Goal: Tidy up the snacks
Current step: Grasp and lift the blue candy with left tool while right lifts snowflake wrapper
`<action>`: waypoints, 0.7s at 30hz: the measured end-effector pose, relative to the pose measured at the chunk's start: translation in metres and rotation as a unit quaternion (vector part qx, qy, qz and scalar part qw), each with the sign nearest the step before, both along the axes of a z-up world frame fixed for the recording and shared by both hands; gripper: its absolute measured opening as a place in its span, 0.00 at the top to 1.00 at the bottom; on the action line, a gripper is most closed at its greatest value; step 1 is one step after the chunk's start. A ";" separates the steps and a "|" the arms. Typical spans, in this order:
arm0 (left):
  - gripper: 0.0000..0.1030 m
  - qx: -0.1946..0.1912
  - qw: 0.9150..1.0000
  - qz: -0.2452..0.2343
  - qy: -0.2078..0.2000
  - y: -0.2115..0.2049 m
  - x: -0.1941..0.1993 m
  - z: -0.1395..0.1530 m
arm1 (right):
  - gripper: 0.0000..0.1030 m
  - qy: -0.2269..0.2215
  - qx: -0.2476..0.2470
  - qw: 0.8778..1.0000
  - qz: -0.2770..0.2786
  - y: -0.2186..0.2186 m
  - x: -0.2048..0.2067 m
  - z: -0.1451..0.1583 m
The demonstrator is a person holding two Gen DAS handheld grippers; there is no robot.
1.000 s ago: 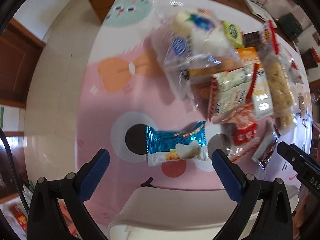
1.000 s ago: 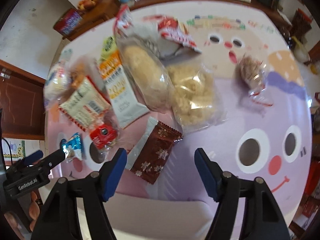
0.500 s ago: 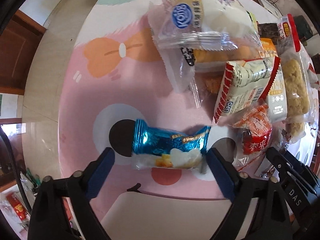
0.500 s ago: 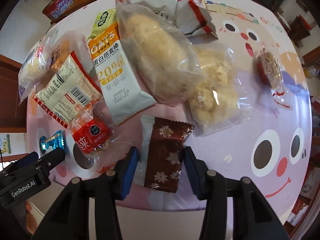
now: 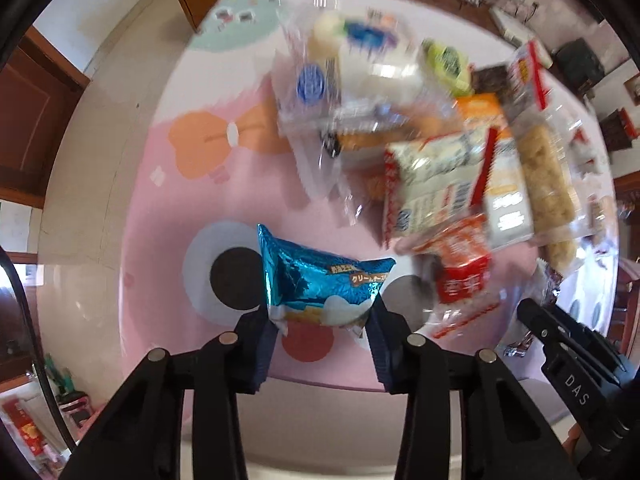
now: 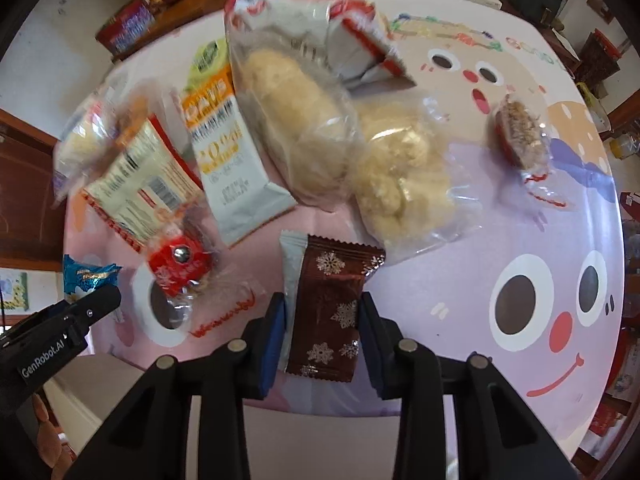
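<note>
Snack pile [image 6: 304,128] crowds worktop [image 5: 168,216] centre. Bare worktop left of the blue packet [image 5: 320,280]. Open stretch right of the brown packet [image 6: 332,308]; small wrapped snack [image 6: 520,136] stands apart there.

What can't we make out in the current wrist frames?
- Left wrist view: far snack pile is motion-blurred; its labels are unreadable.
- Left wrist view: lower edge of the blue snack packet sits between the left tool fingers; contact depth unclear.
- Right wrist view: bottom of the brown snowflake packet overlaps the table edge inside the right tool; lift-off not judgeable.
- Right wrist view: left-side packets are blurred.
</note>
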State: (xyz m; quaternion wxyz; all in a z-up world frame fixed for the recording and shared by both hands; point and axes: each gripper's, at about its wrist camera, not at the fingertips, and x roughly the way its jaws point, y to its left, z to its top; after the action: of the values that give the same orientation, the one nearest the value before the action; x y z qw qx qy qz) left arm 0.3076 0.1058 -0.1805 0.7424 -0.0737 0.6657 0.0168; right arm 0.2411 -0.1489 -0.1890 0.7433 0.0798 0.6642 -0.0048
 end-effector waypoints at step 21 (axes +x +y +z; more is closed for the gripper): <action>0.60 0.024 0.947 -0.065 -0.315 -0.091 -0.240 0.192 | 0.66 -0.296 0.060 0.952 0.045 0.001 -0.153 0.206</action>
State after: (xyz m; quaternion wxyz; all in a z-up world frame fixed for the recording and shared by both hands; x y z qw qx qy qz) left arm 0.0679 0.0149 0.0110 0.9152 -0.0141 0.4008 -0.0400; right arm 0.0883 -0.1478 0.0165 0.8997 0.0921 0.4165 0.0925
